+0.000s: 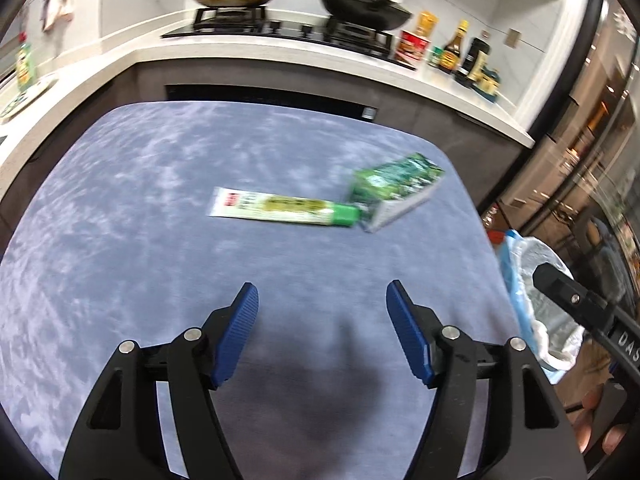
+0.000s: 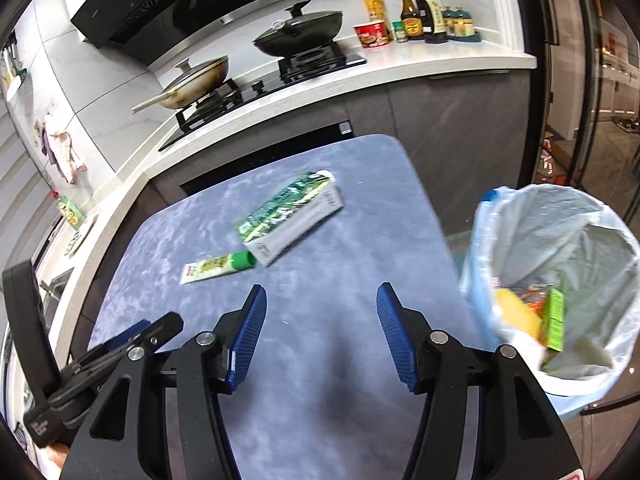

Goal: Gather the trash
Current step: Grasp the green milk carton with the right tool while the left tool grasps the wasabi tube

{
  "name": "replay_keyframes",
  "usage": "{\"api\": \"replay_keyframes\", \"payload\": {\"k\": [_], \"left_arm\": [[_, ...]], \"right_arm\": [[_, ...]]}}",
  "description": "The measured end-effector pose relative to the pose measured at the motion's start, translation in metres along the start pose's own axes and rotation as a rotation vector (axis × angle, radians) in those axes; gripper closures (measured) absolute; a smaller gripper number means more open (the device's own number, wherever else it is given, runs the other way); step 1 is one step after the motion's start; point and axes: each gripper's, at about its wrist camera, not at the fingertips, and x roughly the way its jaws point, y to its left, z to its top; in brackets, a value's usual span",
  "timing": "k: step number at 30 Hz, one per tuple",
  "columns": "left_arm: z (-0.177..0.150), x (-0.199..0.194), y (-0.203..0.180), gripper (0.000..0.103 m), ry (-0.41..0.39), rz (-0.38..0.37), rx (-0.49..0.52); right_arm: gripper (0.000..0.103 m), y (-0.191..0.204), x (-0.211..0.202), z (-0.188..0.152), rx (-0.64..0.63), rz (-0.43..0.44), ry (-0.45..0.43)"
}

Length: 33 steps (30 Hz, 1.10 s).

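Both of your grippers hang over the near edge of the blue-grey table [image 1: 140, 200] with jaws parted and nothing between the blue pads. Your left gripper [image 1: 322, 300] points up the table; your right gripper [image 2: 320, 300] does the same, just beside it.

Two pieces of trash lie further out on the table. From the left wrist, the green-capped tube [image 1: 280, 210] sits at twelve o'clock, flat, cap to the right and touching the green carton [image 1: 394, 190] at one o'clock. From the right wrist the tube [image 2: 218, 266] is at eleven o'clock and the carton [image 2: 290, 212] just past it, lying on its side.

By my reading you are between deposits: some trash is already in the bin, and these two are left. Next, reach one open gripper forward, straddle the tube across its narrow width, and close. The carton is wider and looks to need the jaws spread more.

Only the right wrist looks down into the lined bin [image 2: 552, 240] at three o'clock, beside the table, with yellow and green packaging at the bottom. The left wrist catches just its rim [image 1: 532, 264] at four o'clock.

Beyond the table runs the counter [image 2: 400, 68] with a stove, two lidded pans and bottles.
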Motion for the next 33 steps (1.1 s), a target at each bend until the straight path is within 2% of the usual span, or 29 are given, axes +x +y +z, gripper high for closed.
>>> {"api": "replay_keyframes", "payload": {"k": [3,7,11,18,21,26,31,33], "left_arm": [[0.004,0.001,0.020,0.040,-0.002,0.019,-0.021],[0.010,0.005,0.039,0.039,-0.004,0.046,-0.029],[0.018,0.012,0.056,0.034,-0.010,0.084,-0.024],[0.031,0.024,0.074,0.034,-0.012,0.098,-0.018],[0.038,0.029,0.081,0.034,-0.014,0.098,-0.028],[0.045,0.035,0.093,0.034,-0.014,0.095,-0.050],[0.046,0.039,0.099,0.034,-0.010,0.091,-0.063],[0.046,0.040,0.101,0.034,-0.007,0.087,-0.065]], "right_arm": [[0.046,0.013,0.018,0.006,0.015,0.013,0.016],[0.040,0.029,0.039,0.015,0.021,-0.001,0.014],[0.035,0.042,0.063,0.033,0.044,-0.034,0.003],[0.033,0.051,0.116,0.061,0.131,-0.142,0.013],[0.028,0.060,0.136,0.067,0.157,-0.193,0.016],[0.028,0.077,0.161,0.066,0.172,-0.252,0.035],[0.027,0.086,0.176,0.056,0.132,-0.342,0.052],[0.030,0.081,0.175,0.050,0.134,-0.307,0.052]]}}
